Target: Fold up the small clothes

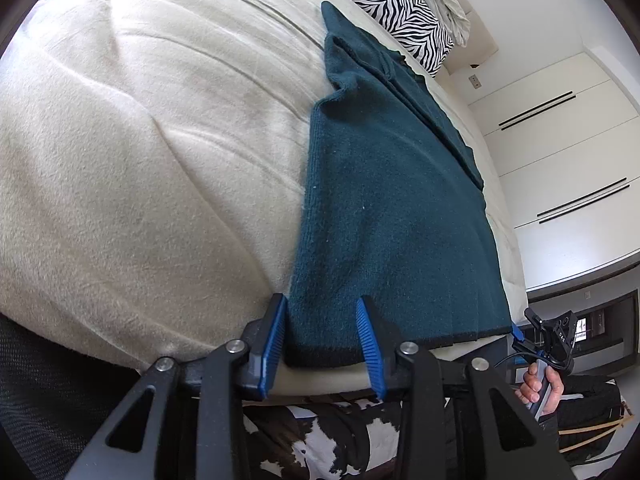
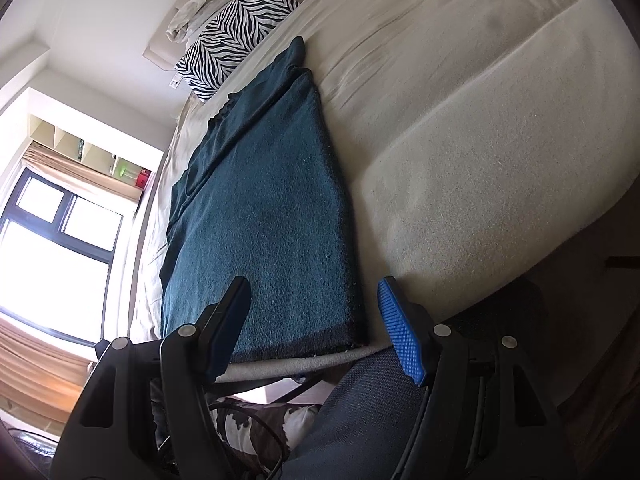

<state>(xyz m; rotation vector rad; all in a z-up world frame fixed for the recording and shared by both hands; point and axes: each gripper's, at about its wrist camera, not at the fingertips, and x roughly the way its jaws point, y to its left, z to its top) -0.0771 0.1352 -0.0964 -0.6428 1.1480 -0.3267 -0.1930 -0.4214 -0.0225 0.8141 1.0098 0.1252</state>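
The bed [image 1: 140, 160] carries a teal garment [image 1: 392, 208], laid flat and lengthwise with its hem at the near edge; a zebra pillow [image 1: 396, 4] lies beyond its far end. The step in hand appears to be the grasp of the hem corners ahead of a fold. The left gripper [image 1: 322, 336] straddles the hem's left corner, jaws part-closed, pads not visibly pressing on the cloth. The right gripper [image 2: 320, 328] straddles the right corner, jaws wide and released. The next move probably calls for both grippers to close on the hem, then lift and carry it toward the far end, keeping the edges aligned. No brand, label or legible writing appears in either view.
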